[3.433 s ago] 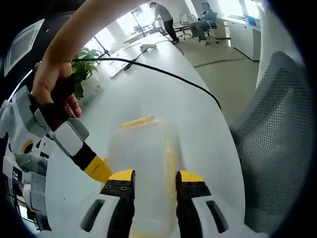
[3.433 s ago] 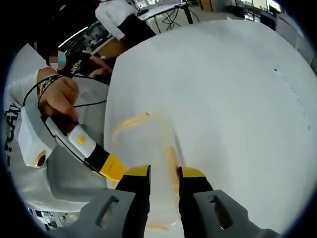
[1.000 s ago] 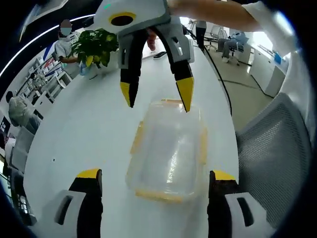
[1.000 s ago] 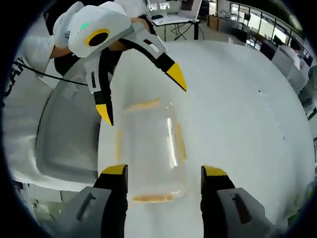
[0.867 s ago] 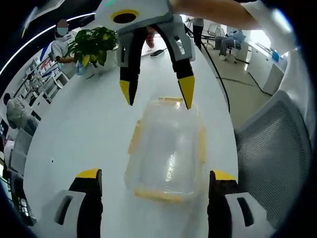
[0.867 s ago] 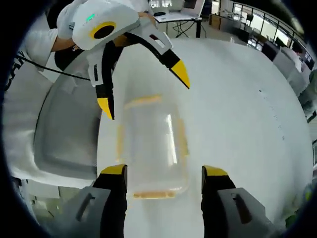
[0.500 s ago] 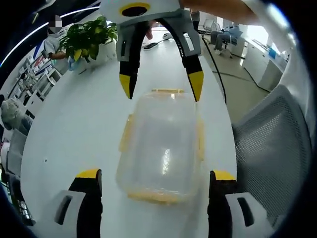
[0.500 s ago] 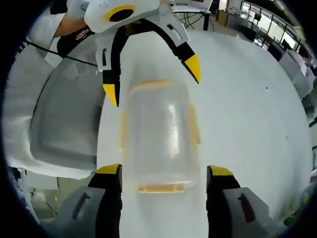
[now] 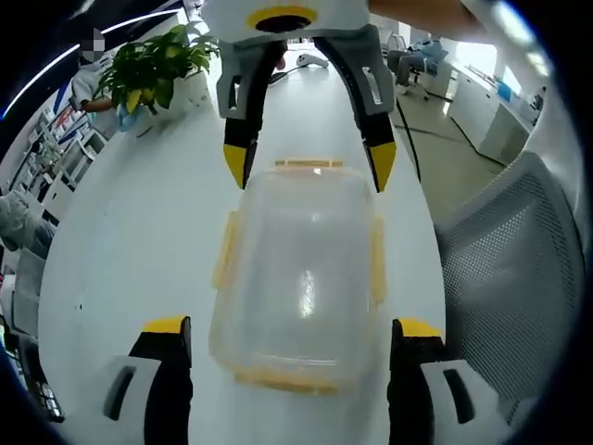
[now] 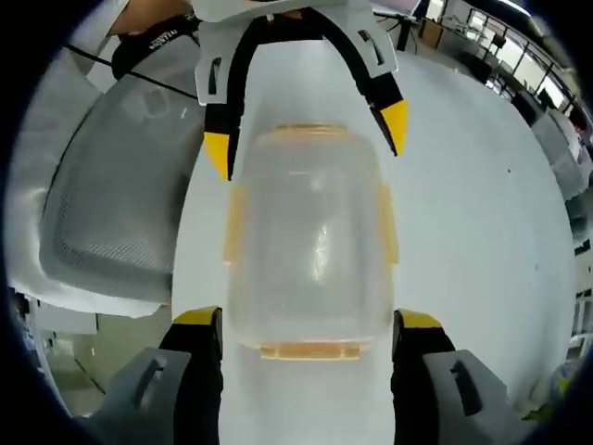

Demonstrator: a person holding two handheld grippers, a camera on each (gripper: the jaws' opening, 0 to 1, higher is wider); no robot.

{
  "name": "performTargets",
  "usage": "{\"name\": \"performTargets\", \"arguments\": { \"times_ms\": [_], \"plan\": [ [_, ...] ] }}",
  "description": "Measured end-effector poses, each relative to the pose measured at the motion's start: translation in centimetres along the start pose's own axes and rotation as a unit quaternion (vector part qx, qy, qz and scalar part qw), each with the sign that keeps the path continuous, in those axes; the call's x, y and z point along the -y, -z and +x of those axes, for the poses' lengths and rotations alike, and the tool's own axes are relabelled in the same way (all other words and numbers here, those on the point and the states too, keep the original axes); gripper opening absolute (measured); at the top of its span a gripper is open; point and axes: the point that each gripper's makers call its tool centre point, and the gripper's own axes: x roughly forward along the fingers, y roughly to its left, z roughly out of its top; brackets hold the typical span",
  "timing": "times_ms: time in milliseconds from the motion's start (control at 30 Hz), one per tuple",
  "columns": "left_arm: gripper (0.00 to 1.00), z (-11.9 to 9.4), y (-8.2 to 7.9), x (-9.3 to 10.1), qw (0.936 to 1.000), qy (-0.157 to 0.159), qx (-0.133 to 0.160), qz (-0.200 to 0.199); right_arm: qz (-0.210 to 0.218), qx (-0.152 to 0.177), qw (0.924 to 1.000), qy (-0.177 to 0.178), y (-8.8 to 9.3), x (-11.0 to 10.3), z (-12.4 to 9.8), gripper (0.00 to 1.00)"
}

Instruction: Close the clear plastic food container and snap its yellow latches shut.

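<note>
A clear plastic food container with its lid on lies lengthwise on the white table. Yellow latches run along its sides and ends. My left gripper is open, its jaws standing wide on either side of the container's near end. From the far end my right gripper faces it, also open, its yellow tips beside the far corners. In the right gripper view the container lies between my right gripper below and the left gripper above. Neither gripper visibly touches the container.
A grey mesh chair stands at the table's edge, also seen as the chair in the right gripper view. A potted plant and a black cable are at the far end. Bare table lies beside the container.
Both grippers, nearly shut over the container 3.4 s ago, now stand wide open facing each other. In the last second both have come closer over the container's ends.
</note>
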Motion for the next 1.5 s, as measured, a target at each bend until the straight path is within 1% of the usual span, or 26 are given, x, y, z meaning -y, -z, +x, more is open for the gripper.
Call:
{"name": "performTargets", "arguments": {
  "times_ms": [100,233,300,367,400,700,1000,1500],
  "plan": [
    [0.85,0.2,0.2,-0.1,0.9999,-0.003,-0.006,0.007,0.001,-0.001,1.0,0.001,0.1,0.1,0.2,0.71],
    [0.81,0.3,0.1,0.0,0.9999,0.003,-0.006,0.011,-0.001,-0.001,1.0,0.003,0.2,0.1,0.4,0.71],
    [0.79,0.4,0.2,0.0,0.9999,0.005,-0.008,0.012,-0.001,-0.001,1.0,0.003,0.2,0.2,0.4,0.71],
    [0.75,0.5,0.2,0.0,0.9999,0.006,-0.009,0.012,0.0,0.0,1.0,0.003,0.2,0.2,0.5,0.72],
    [0.74,0.5,0.2,0.2,0.9998,0.012,-0.01,0.009,0.003,0.001,1.0,0.003,0.2,0.2,0.5,0.72],
    [0.73,0.6,0.2,0.1,0.9998,0.012,-0.01,0.009,0.004,0.001,1.0,0.001,0.2,0.1,0.6,0.72],
    [0.73,0.6,0.3,0.2,0.9998,0.014,-0.008,0.01,0.003,-0.006,1.0,-0.002,0.1,0.0,0.7,0.72],
    [0.73,-0.1,1.6,0.1,0.9998,0.011,-0.016,0.011,0.0,-0.001,1.0,-0.003,-1.2,0.1,1.2,0.72]
  ]
}}
